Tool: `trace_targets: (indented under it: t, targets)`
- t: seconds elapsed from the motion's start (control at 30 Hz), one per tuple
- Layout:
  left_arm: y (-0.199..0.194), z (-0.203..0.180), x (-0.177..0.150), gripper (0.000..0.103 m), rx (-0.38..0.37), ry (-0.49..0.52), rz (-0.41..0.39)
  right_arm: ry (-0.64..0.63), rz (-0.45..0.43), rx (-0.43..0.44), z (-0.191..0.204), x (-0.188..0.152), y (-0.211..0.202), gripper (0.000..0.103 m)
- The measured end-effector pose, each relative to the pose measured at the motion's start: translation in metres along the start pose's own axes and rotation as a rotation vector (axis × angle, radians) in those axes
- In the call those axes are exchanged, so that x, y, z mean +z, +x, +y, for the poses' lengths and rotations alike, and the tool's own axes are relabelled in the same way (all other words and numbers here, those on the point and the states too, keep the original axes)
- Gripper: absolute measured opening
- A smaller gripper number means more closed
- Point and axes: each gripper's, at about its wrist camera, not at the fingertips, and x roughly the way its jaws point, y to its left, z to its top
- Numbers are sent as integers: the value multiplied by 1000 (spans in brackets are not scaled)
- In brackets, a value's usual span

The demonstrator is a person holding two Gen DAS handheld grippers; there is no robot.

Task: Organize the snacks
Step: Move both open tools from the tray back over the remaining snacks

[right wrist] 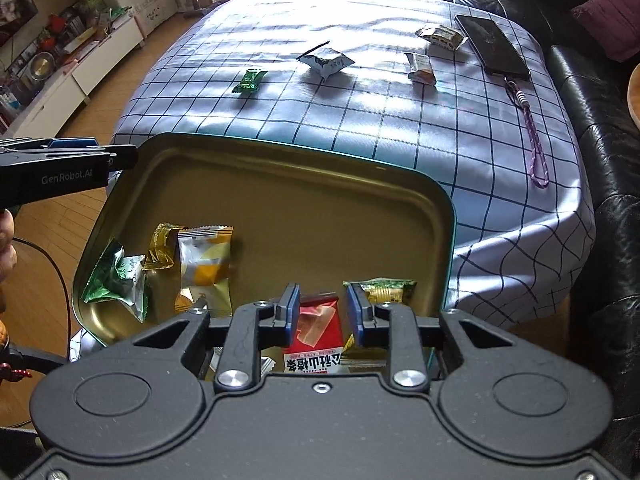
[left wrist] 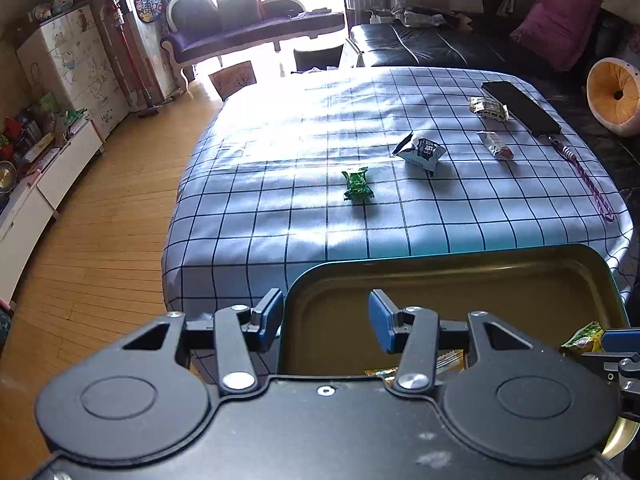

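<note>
An open tin (right wrist: pixel 304 216), gold inside and teal outside, stands at the near edge of the checked tablecloth (right wrist: pixel 360 120). It holds several wrapped snacks, among them a yellow-white packet (right wrist: pixel 206 264) and a green-white one (right wrist: pixel 116 276). My right gripper (right wrist: pixel 323 314) hangs open over the tin, with a red packet (right wrist: pixel 318 328) lying loose between its fingers. My left gripper (left wrist: pixel 325 318) is open astride the tin's left rim (left wrist: pixel 285 304), without pressing on it. Out on the cloth lie a green candy (left wrist: pixel 357 184), a white pouch (left wrist: pixel 422 152), a small bar (left wrist: pixel 496 144) and a patterned packet (left wrist: pixel 488 108).
A black phone (left wrist: pixel 520 108) with a purple lanyard (left wrist: pixel 592 184) lies at the cloth's right side. A black leather sofa (right wrist: pixel 600 100) runs along the right with a pink cushion (left wrist: pixel 556 24). White low cabinets (left wrist: pixel 60 168) line the wooden floor on the left.
</note>
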Motion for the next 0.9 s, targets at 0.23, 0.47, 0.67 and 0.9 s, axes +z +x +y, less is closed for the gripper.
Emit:
trace_targets:
  t: [0.23, 0.47, 0.67, 0.9]
  targets:
    - [18, -1, 21, 50, -12, 7, -1, -7, 13, -1, -12, 30, 0, 49]
    - [38, 1, 51, 50, -17, 12, -37, -6, -61, -9, -20, 64, 4, 49]
    - [63, 3, 74, 50, -53, -7, -42, 29, -108, -8, -31, 87, 17, 49]
    - [97, -9, 101, 50, -65, 21, -15, 91, -134, -24, -55, 109, 41, 49]
